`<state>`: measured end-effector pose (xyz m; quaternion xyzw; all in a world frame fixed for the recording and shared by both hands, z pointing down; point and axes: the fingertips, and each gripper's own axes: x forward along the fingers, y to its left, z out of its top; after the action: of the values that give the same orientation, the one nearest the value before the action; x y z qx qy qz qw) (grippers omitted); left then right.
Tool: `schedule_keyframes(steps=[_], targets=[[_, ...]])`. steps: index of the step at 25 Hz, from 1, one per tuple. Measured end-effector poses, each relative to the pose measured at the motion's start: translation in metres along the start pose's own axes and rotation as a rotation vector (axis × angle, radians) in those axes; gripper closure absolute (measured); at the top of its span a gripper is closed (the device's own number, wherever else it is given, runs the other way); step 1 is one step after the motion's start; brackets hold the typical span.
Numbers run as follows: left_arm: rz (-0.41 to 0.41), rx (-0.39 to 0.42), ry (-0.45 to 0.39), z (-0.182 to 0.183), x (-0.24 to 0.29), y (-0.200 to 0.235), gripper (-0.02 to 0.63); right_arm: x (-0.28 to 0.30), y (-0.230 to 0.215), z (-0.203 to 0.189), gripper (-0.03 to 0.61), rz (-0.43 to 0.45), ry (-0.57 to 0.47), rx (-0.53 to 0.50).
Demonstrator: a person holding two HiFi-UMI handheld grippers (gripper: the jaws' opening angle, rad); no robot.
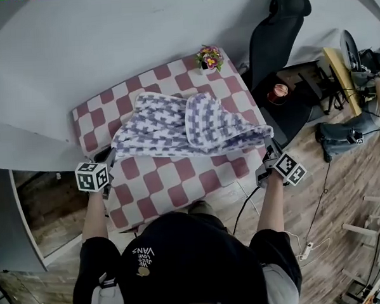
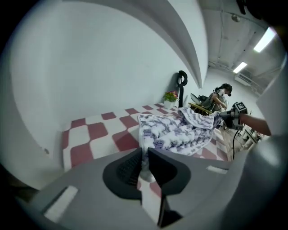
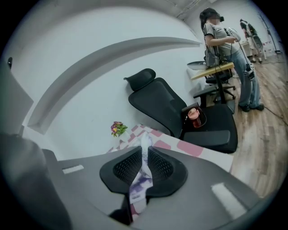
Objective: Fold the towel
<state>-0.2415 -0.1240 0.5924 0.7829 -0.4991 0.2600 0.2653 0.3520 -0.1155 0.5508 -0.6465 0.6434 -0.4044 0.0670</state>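
Observation:
A purple-and-white checked towel (image 1: 188, 123) lies bunched on the table with the red-and-white checked cloth (image 1: 172, 181), its right part folded over itself. My left gripper (image 1: 108, 160) is at the towel's near left corner and is shut on that corner (image 2: 143, 152); the towel (image 2: 180, 130) stretches away from its jaws. My right gripper (image 1: 270, 149) is at the table's right edge, shut on the towel's near right corner (image 3: 145, 150). A strip of towel (image 3: 138, 184) hangs down between its pads.
A small pot of flowers (image 1: 208, 58) stands at the table's far edge. A black office chair (image 1: 279, 35) with a red cup (image 1: 278, 93) on its seat is beside the table on the right. A person (image 3: 220, 40) stands further right. Cables cross the wooden floor (image 1: 320, 205).

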Motion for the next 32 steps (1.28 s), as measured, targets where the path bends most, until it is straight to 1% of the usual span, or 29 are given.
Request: schedule_keyframes(steps=[2, 5, 7, 9, 11, 12, 13, 14, 15, 16, 17, 18, 19, 20, 22, 24, 25, 26, 28, 30, 32], targets=[[0.031, -0.044, 0.027, -0.025, -0.028, 0.018, 0.572, -0.006, -0.01, -0.02, 0.537, -0.043, 0.042, 0.035], [0.041, -0.117, 0.086, -0.068, -0.052, 0.036, 0.571, -0.009, -0.03, -0.046, 0.537, -0.108, 0.091, 0.081], [0.028, -0.162, 0.118, -0.097, -0.064, 0.044, 0.572, -0.012, -0.04, -0.063, 0.537, -0.147, 0.121, 0.072], [0.009, -0.196, 0.137, -0.119, -0.07, 0.047, 0.571, -0.012, -0.047, -0.077, 0.537, -0.181, 0.15, 0.021], [-0.007, -0.208, 0.14, -0.129, -0.068, 0.046, 0.569, -0.01, -0.051, -0.088, 0.531, -0.237, 0.197, -0.07], [-0.01, -0.203, 0.141, -0.13, -0.065, 0.045, 0.569, -0.01, -0.052, -0.093, 0.492, -0.276, 0.223, -0.129], [-0.012, -0.194, 0.143, -0.131, -0.063, 0.042, 0.569, -0.012, -0.051, -0.096, 0.427, -0.318, 0.242, -0.196], [-0.012, -0.181, 0.146, -0.131, -0.06, 0.04, 0.569, -0.016, -0.047, -0.097, 0.392, -0.359, 0.249, -0.273], [-0.011, -0.165, 0.15, -0.131, -0.058, 0.038, 0.569, -0.021, -0.039, -0.096, 0.374, -0.396, 0.243, -0.364], [-0.007, -0.149, 0.153, -0.131, -0.057, 0.036, 0.569, -0.026, -0.027, -0.093, 0.358, -0.424, 0.224, -0.468], [0.004, -0.133, 0.156, -0.131, -0.057, 0.036, 0.568, -0.029, -0.009, -0.09, 0.357, -0.431, 0.198, -0.58], [0.023, -0.118, 0.156, -0.131, -0.057, 0.038, 0.568, -0.03, 0.013, -0.09, 0.357, -0.408, 0.174, -0.688], [0.047, -0.102, 0.155, -0.131, -0.058, 0.041, 0.56, -0.027, 0.038, -0.096, 0.357, -0.354, 0.162, -0.783], [0.072, -0.086, 0.149, -0.129, -0.059, 0.043, 0.538, -0.023, 0.064, -0.107, 0.357, -0.279, 0.163, -0.858], [0.116, -0.045, 0.127, -0.122, -0.06, 0.046, 0.483, -0.013, 0.11, -0.141, 0.36, -0.103, 0.194, -0.969], [0.154, 0.007, 0.089, -0.108, -0.062, 0.044, 0.465, -0.005, 0.143, -0.182, 0.365, 0.047, 0.248, -1.075], [0.171, 0.037, 0.065, -0.099, -0.064, 0.042, 0.462, -0.002, 0.153, -0.203, 0.365, 0.1, 0.281, -1.125], [0.181, 0.071, 0.041, -0.089, -0.065, 0.038, 0.46, -0.001, 0.16, -0.222, 0.367, 0.141, 0.316, -1.165], [0.179, 0.141, 0.003, -0.073, -0.063, 0.024, 0.459, 0.002, 0.165, -0.252, 0.373, 0.197, 0.379, -1.209], [0.155, 0.195, -0.02, -0.062, -0.056, 0.007, 0.459, 0.007, 0.164, -0.271, 0.379, 0.225, 0.42, -1.232], [0.122, 0.216, -0.04, -0.055, -0.045, -0.012, 0.459, 0.013, 0.161, -0.282, 0.38, 0.237, 0.447, -1.256]])
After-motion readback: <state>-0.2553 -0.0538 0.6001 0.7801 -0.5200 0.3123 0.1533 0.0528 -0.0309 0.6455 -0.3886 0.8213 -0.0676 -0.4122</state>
